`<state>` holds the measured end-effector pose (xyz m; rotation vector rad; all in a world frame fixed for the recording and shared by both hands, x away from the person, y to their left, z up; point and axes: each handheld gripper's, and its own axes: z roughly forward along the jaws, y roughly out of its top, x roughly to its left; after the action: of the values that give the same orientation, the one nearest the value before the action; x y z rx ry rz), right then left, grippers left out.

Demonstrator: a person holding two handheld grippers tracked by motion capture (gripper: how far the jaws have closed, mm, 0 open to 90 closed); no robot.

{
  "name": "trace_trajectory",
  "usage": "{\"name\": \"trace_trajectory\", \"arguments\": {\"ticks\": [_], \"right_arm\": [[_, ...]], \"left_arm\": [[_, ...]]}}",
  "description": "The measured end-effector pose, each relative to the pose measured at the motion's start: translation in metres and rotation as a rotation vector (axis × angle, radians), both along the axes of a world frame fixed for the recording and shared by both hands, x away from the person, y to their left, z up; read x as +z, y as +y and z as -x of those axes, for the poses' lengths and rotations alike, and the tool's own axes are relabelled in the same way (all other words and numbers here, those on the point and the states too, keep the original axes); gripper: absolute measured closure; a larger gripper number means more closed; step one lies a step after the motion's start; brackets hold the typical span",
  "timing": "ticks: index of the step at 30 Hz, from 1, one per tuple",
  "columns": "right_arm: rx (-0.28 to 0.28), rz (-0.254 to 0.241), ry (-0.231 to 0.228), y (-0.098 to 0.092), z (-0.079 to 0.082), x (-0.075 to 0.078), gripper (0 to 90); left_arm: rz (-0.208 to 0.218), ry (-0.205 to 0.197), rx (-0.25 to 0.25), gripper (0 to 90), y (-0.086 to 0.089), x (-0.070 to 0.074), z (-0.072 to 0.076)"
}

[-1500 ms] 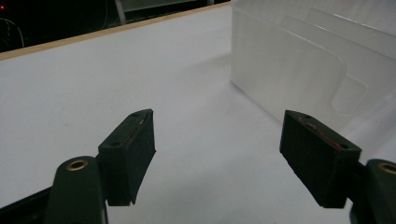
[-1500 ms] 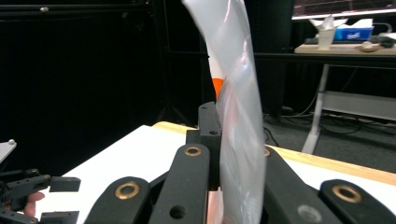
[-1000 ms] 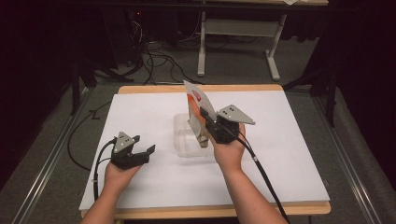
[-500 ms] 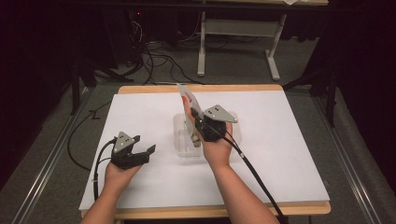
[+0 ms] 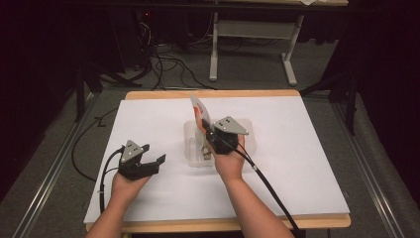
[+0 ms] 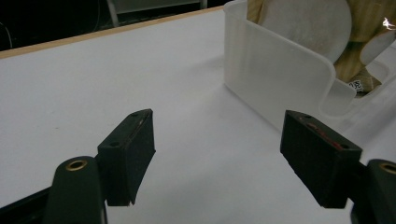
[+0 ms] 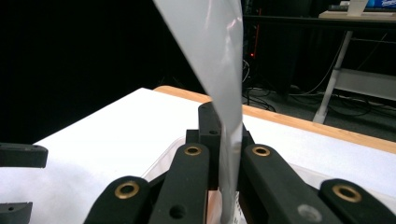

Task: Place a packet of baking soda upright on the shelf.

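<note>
Right gripper [image 5: 204, 130]: jaws clamped on a flat packet [image 5: 200, 110], white w/ orange, held upright and tilted, directly above the clear plastic bin [image 5: 190, 141] at desk [image 5: 307, 163] centre, slightly toward far edge. Bin holds more packets. Left gripper [image 5: 151, 157]: jaws wide apart, nothing between, resting near desk's front-left, bin just beside it to the right. Cables trail off front edge.

The packet [image 7: 219, 70] runs off the right gripper view's top edge, its print unreadable there. The bin's [image 6: 275, 70] contents (pale shapes behind frosted plastic) stay blurred, cut by the left gripper view's edge.
</note>
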<state>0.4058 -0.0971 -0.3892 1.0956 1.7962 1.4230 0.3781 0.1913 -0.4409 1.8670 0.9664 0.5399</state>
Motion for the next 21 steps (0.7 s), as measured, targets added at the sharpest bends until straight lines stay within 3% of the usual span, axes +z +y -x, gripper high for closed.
{"name": "trace_trajectory", "arguments": {"ticks": [21], "right_arm": [[0.02,-0.005,0.007,0.003,0.016,-0.022,90.0]], "left_arm": [[0.005,0.0,-0.01,26.6,0.0,0.0,0.0]]}}
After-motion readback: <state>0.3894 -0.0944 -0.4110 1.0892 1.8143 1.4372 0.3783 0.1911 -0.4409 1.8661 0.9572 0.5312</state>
